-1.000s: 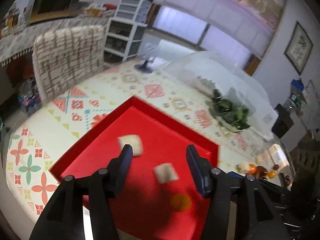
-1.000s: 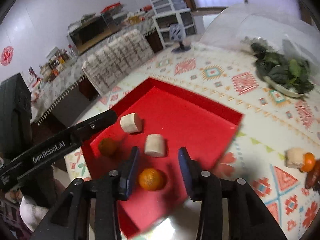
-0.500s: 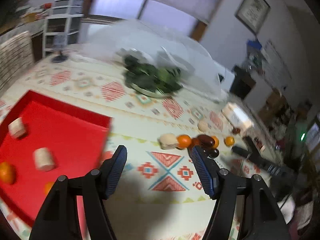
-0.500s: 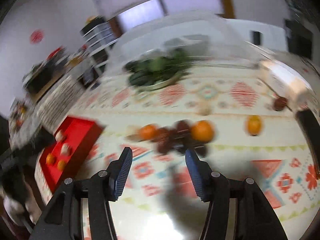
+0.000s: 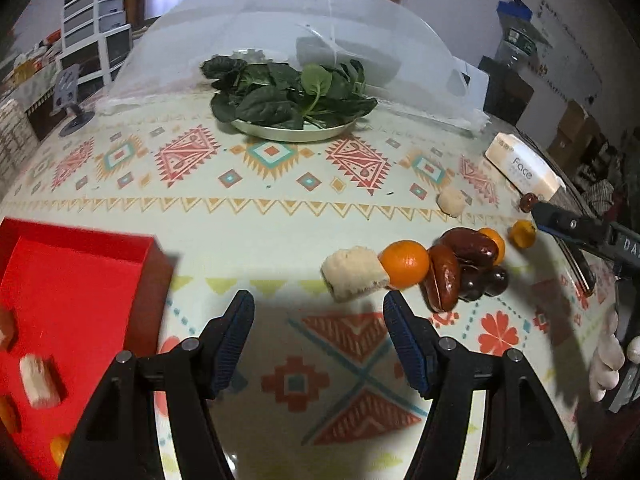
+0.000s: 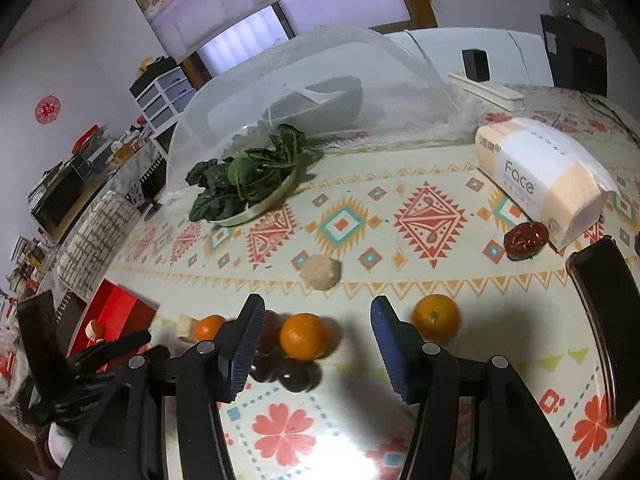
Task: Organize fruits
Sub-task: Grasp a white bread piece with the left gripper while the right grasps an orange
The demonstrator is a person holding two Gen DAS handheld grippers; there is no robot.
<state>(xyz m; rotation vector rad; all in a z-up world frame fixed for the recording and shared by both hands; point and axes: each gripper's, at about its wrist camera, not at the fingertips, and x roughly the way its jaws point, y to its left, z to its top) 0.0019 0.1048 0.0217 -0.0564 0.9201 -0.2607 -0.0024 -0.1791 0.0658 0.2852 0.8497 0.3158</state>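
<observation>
A pile of fruit lies on the patterned tablecloth: a pale banana piece, an orange, brown dates and dark round fruits. My left gripper is open and empty, just short of the banana piece. My right gripper is open and empty, with an orange between its fingertips' line of sight. Another orange, a pale piece and a date lie apart. The red tray at the left holds banana pieces and oranges.
A plate of spinach stands at the back before a mesh food cover. A tissue pack and a dark phone lie at the right. The left gripper shows in the right wrist view.
Both grippers have swung away from the red tray to the right, toward the fruit pile on the tablecloth. Both stay open and empty.
</observation>
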